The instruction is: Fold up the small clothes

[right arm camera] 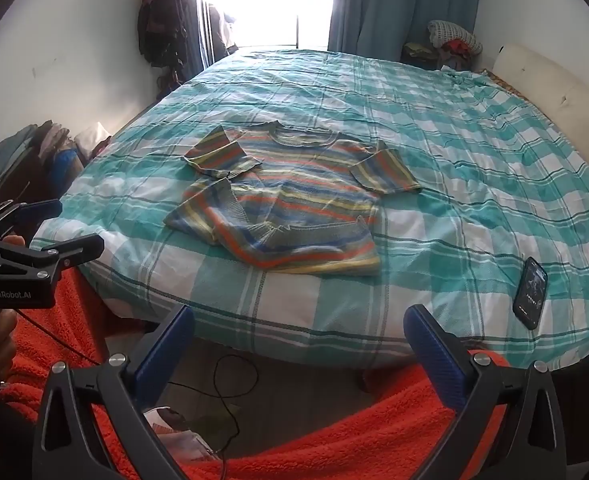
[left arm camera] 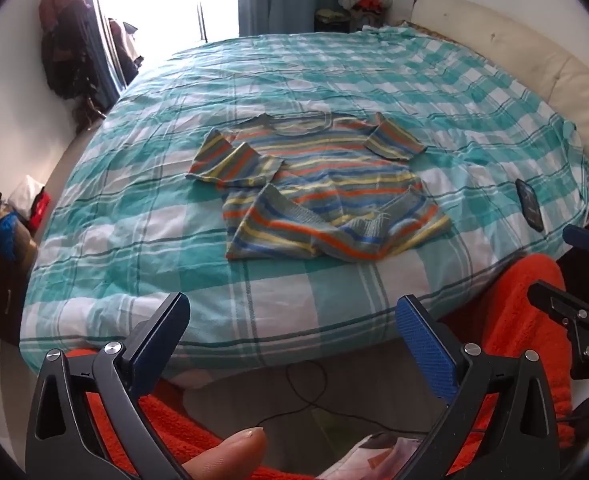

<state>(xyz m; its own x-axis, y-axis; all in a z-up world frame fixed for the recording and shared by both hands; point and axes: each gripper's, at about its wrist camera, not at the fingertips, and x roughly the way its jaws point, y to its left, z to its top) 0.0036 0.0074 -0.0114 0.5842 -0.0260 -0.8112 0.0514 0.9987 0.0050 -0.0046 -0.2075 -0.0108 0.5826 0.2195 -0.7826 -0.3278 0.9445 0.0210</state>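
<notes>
A small striped knit sweater lies on the bed, neck hole away from me, hem rumpled and turned up at the near edge. It also shows in the right wrist view. My left gripper is open and empty, held back from the bed's near edge. My right gripper is open and empty, also short of the bed edge. The left gripper shows at the left in the right wrist view, and the right gripper shows at the right edge of the left wrist view.
The bed has a teal and white checked cover. A phone lies on the cover to the right of the sweater. An orange fleece is below the grippers. A cable runs on the floor. Clothes pile at the left.
</notes>
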